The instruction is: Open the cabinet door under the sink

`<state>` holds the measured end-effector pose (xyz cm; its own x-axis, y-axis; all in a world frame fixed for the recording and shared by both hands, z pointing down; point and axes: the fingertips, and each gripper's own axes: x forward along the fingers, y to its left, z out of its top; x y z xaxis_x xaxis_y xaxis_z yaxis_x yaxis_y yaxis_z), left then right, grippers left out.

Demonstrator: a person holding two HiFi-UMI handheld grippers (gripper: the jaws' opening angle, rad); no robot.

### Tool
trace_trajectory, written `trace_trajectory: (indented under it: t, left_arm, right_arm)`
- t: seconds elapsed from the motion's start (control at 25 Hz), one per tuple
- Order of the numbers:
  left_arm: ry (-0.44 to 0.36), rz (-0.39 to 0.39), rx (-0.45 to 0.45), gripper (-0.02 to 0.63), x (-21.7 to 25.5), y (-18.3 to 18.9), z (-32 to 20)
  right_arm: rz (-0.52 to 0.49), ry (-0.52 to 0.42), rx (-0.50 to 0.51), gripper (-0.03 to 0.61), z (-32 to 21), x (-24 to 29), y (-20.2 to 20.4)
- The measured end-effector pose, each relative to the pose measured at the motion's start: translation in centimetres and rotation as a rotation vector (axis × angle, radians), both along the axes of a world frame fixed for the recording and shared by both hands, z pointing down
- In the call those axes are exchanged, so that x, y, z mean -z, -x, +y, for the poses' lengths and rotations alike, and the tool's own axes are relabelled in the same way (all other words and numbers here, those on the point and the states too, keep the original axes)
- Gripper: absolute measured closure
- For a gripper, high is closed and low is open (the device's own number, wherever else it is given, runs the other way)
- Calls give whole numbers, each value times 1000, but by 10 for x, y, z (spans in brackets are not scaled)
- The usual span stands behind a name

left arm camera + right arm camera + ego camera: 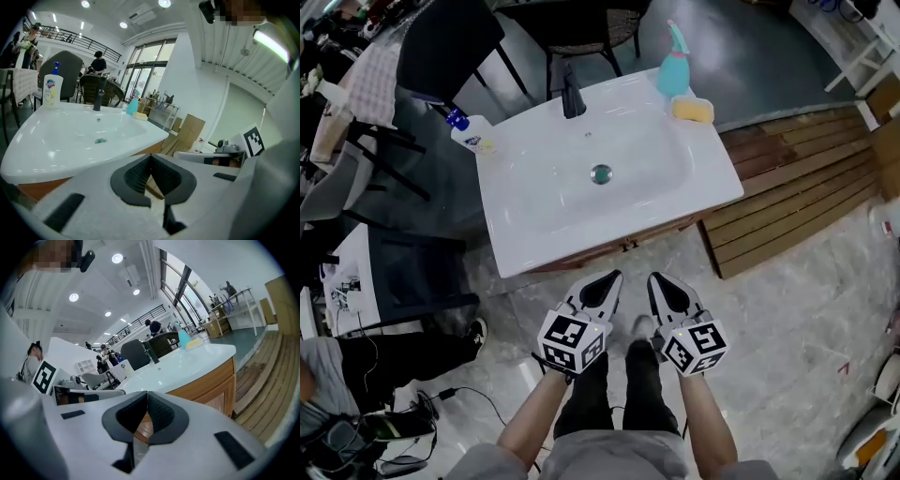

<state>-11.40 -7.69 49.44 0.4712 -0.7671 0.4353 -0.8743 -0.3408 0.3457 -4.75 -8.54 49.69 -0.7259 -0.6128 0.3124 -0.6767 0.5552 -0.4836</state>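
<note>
- Left gripper [612,277] pressed together, holding nothing, near the sink [521,236]
- Right gripper [657,278] likewise pressed together, just beside it, facing the cabinet [212,381]

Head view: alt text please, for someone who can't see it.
From above, a person holds the left gripper and right gripper, both shut and empty, side by side before a white sink on a wooden cabinet. A black faucet, soap bottle, teal spray bottle and yellow sponge sit along its back rim.
</note>
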Motion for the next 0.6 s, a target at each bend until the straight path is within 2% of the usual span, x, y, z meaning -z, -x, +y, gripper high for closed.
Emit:
trace_trajectory:
  t: [0.6]
  left_arm:
    - [55,23,34,606,-85,9,-14]
  right_arm:
    - [14,67,4,566,-14,-85,6]
